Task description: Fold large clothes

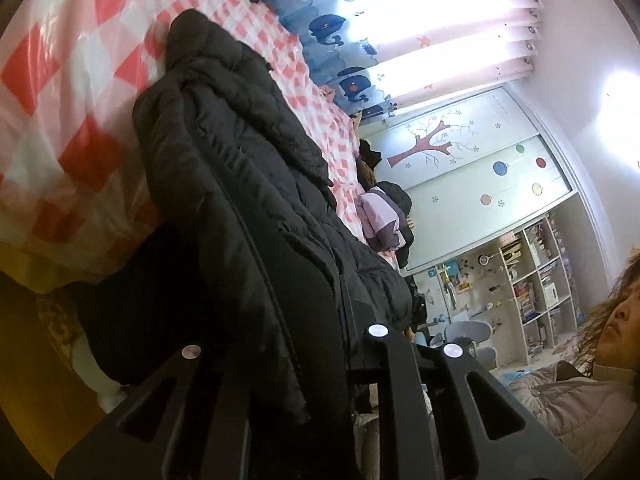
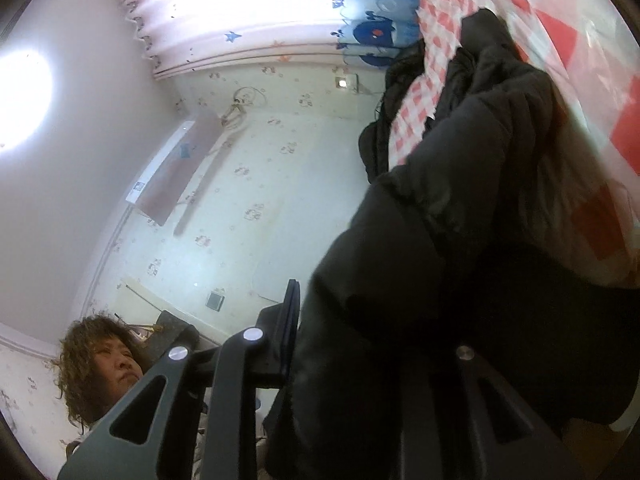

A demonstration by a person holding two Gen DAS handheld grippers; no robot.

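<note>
Now black coat (image 1: 248, 184) between both grippers' fingers.

Black puffer coat (image 1: 248, 184) draped over checkered bedding (image 1: 80, 92)

We see both wrist views rolled sideways, pressed close against the black padded coat (image 1: 248, 184) (image 2: 460, 220); both share it, the checked bedcover (image 1: 80, 92) (image 2: 568, 40) and the far curtain (image 1: 420, 20) (image 2: 260, 12).

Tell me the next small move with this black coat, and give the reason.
Probably carry the held edge across the black padded coat and lay it down as a fold. Both the left gripper and right gripper have coat fabric between their fingers, while its far end lies on the pink checked bedspread.
</note>
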